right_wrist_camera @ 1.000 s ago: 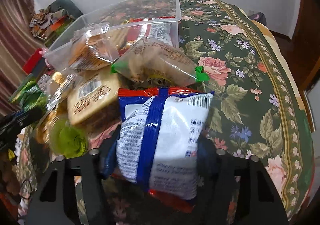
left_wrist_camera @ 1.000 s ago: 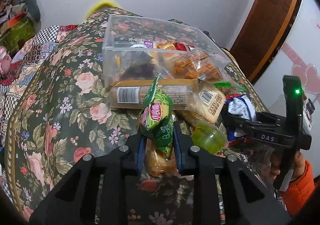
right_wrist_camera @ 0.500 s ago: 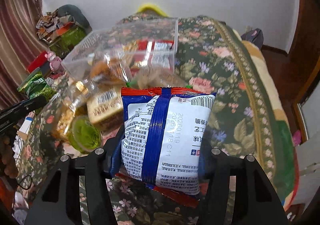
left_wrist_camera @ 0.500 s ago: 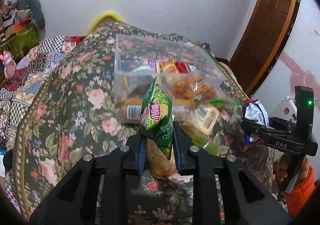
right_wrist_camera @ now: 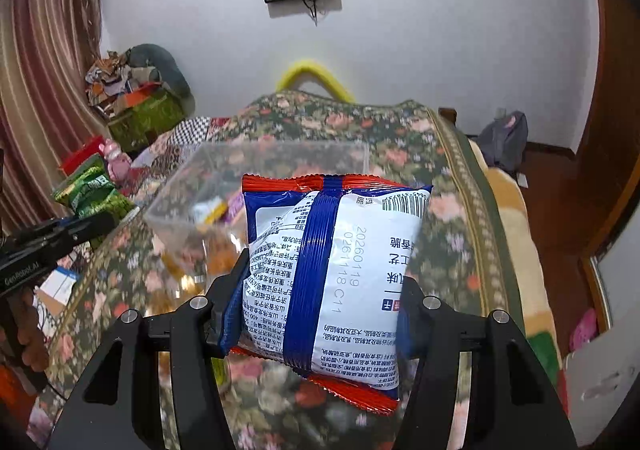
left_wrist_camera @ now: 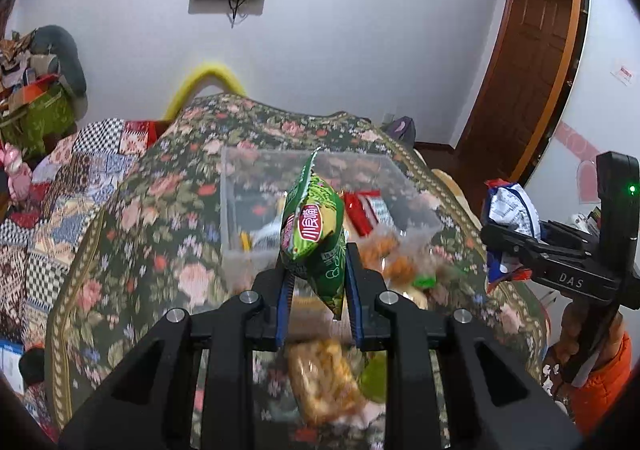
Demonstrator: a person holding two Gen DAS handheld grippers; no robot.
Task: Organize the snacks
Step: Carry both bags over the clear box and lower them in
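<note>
Your left hand-held gripper (left_wrist_camera: 316, 290) pinches a green snack bag (left_wrist_camera: 314, 238), held upright in the air over the flowered bed (left_wrist_camera: 132, 234). Your right hand-held gripper (right_wrist_camera: 320, 314) clamps a blue-and-white packet (right_wrist_camera: 332, 278) by its sides. The clear bin (left_wrist_camera: 248, 185) sits mid-bed, with loose snacks (left_wrist_camera: 324, 382) at its near side.

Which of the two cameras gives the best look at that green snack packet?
The left wrist view: the green snack packet sits front and centre, pinched upright between that tool's jaws. The right wrist view shows it only small at the left edge.
</note>
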